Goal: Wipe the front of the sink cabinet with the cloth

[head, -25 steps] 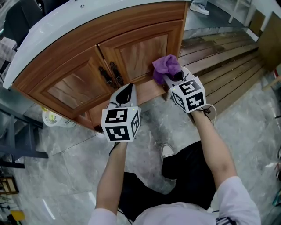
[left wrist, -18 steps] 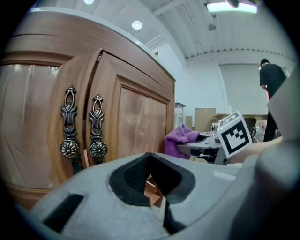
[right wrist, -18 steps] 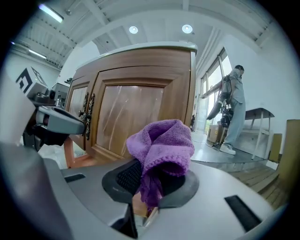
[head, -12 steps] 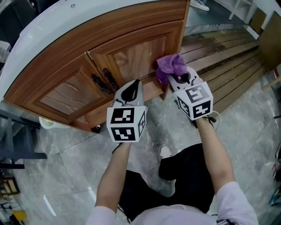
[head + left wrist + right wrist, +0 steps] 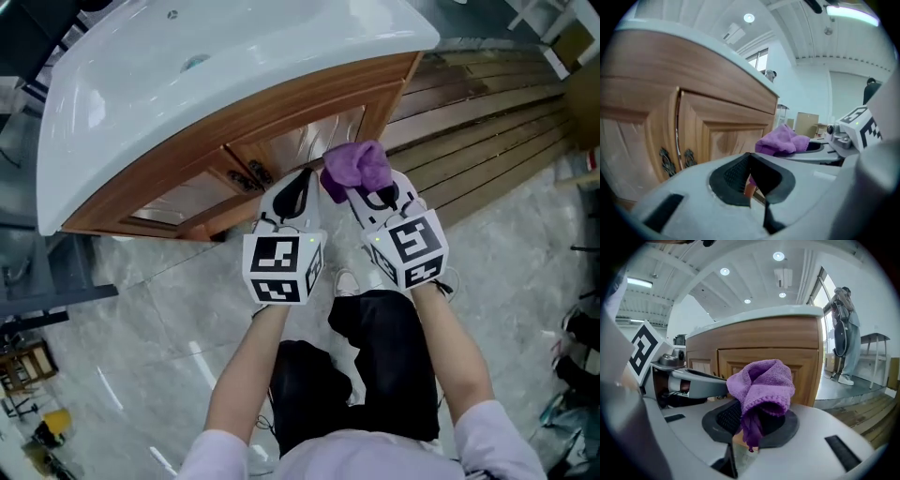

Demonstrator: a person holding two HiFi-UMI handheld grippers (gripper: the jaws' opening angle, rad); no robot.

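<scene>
Head view: the right gripper point(image 5: 373, 195) is clamped on the cloth point(image 5: 356, 167), which is held near the cabinet point(image 5: 309, 141) door.

Left gripper view: the left gripper point(image 5: 751, 185) has its jaws together and holds nothing.

Right gripper view: the cloth looks soft, light and limp. It is probably best gripped at the bunched middle, leaving a pad free for wiping.

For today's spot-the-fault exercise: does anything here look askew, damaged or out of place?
Nothing stands out. The brown wooden sink cabinet looks closed and intact, and the crumpled purple cloth is clamped in the right gripper.
</scene>
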